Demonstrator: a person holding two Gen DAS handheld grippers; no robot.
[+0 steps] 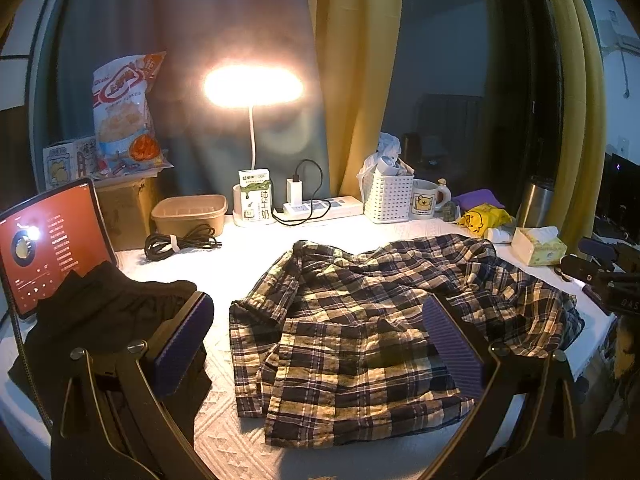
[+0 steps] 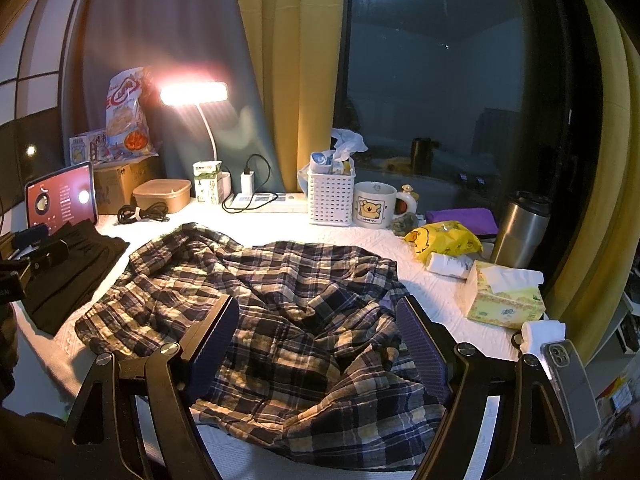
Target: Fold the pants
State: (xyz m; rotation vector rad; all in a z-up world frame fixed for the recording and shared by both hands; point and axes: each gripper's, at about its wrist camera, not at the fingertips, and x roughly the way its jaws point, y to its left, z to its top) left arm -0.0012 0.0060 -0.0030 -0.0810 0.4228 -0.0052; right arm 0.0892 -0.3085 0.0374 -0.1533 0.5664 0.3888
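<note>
On the white table (image 1: 256, 264): plaid pants (image 1: 360, 320), crumpled, unfolded, at centre. Left gripper (image 1: 320, 344) — tilted downward above the pants, jaws spread, holding nothing. Right gripper (image 2: 316, 348) — likewise tilted down, jaws wide, empty. Black garment (image 1: 100, 312) lies beside.

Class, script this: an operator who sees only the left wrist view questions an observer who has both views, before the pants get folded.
Operator: I only see the right tongs' body. Are they gripping?
Observer: No. They stand open over the plaid pants, pads off the cloth.
Operator: Anything nearer than the tissue box on that side?
Observer: Yes, a phone in a clear case, beside the tongs' frame.
</note>
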